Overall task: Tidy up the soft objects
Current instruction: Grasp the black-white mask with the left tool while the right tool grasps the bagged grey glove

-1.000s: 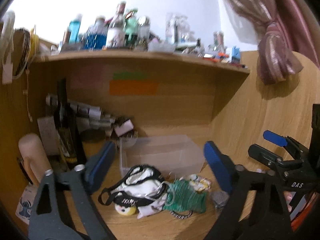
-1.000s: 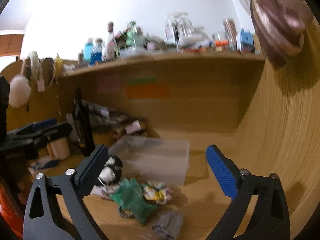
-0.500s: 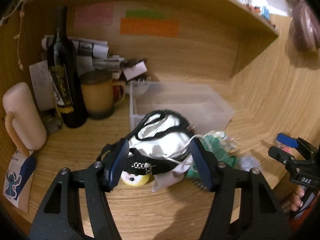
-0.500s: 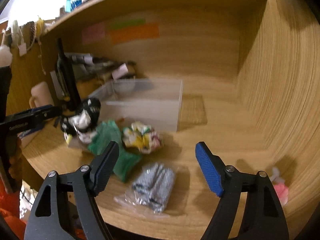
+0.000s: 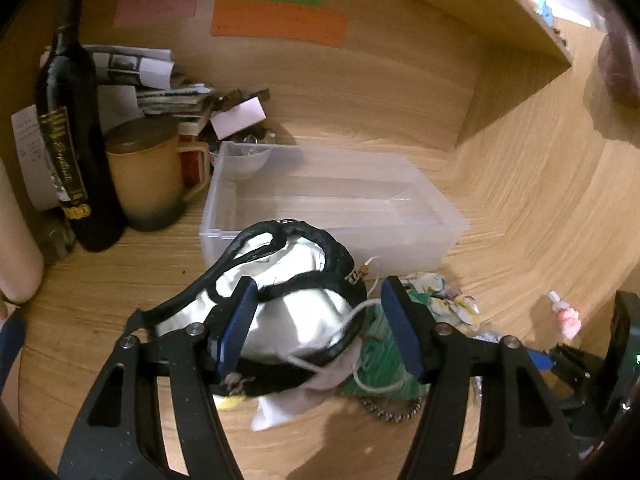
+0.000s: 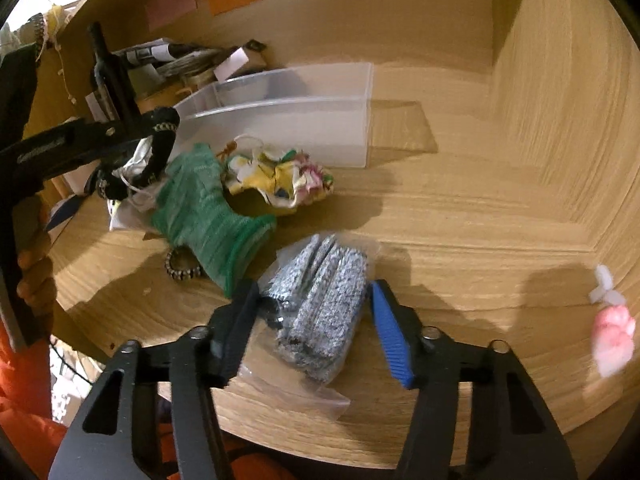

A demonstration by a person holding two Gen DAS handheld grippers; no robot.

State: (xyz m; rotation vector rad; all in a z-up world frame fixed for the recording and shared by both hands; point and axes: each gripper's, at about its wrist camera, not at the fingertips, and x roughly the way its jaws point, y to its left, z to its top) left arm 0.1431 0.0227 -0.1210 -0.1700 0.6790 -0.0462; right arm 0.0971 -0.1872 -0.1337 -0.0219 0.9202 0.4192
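A white pouch with black trim (image 5: 296,312) lies on the wooden desk in front of a clear plastic bin (image 5: 332,200). My left gripper (image 5: 318,330) straddles the pouch, and its right pad stands a little clear of the black rim. In the right wrist view, a grey speckled bundle in a clear bag (image 6: 320,280) lies between the fingers of my right gripper (image 6: 316,328), whose jaws are closing around it. A green knitted cloth (image 6: 200,208) and a floral cloth (image 6: 280,176) lie between the two, near the bin (image 6: 280,120).
A dark wine bottle (image 5: 72,120), a lidded mug (image 5: 144,176) and stacked papers (image 5: 152,76) stand at the back left. A beaded bracelet (image 6: 182,268) lies by the green cloth. A small pink item (image 6: 612,336) sits at the right. A hand (image 6: 36,280) holds the left gripper.
Both grippers have tipped down and come closer to the desk. The left one now straddles the pouch, the right one the grey bundle. Both sets of jaws have narrowed.
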